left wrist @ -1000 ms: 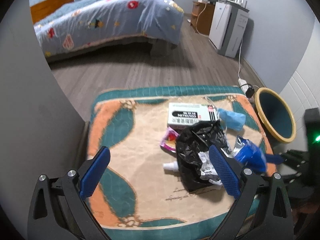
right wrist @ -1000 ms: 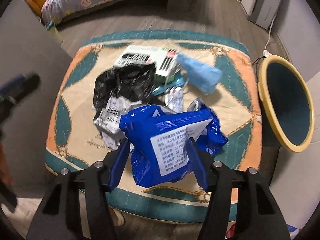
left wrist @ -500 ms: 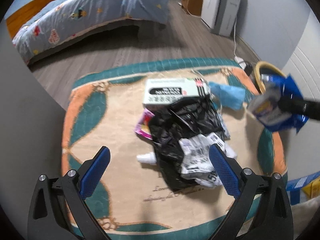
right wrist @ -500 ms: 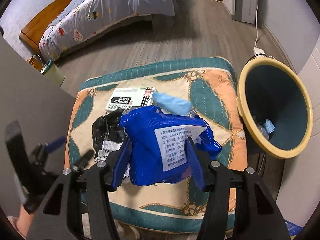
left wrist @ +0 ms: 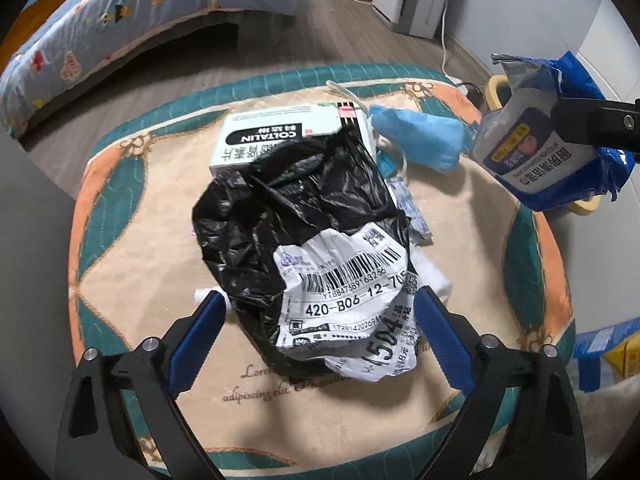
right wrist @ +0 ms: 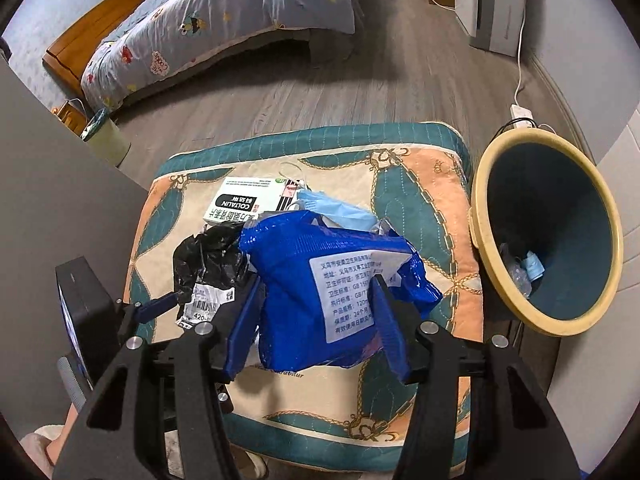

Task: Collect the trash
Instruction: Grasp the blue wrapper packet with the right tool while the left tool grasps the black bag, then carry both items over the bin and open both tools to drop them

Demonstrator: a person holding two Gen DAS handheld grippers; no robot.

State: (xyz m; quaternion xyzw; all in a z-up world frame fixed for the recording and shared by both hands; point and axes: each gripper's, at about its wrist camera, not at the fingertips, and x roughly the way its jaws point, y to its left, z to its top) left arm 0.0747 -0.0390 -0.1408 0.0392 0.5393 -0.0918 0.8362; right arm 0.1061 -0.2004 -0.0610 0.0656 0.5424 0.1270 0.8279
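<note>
Before me, a crumpled glossy black plastic bag [left wrist: 288,208] with a creased paper shipping label [left wrist: 352,304] lies on a quilted matt cloth cushion [left wrist: 136,240]; my right gripper [right wrist: 316,320] pinches shiny blue plastic wrapper [right wrist: 320,264], beside smooth plastic bin [right wrist: 600,304].

A bed [right wrist: 224,24] with a patterned grey-blue quilt lies at eleven o'clock on the wood floor [right wrist: 360,92]; a white appliance [right wrist: 496,4] stands at one o'clock, its cord [right wrist: 520,68] trailing down.
</note>
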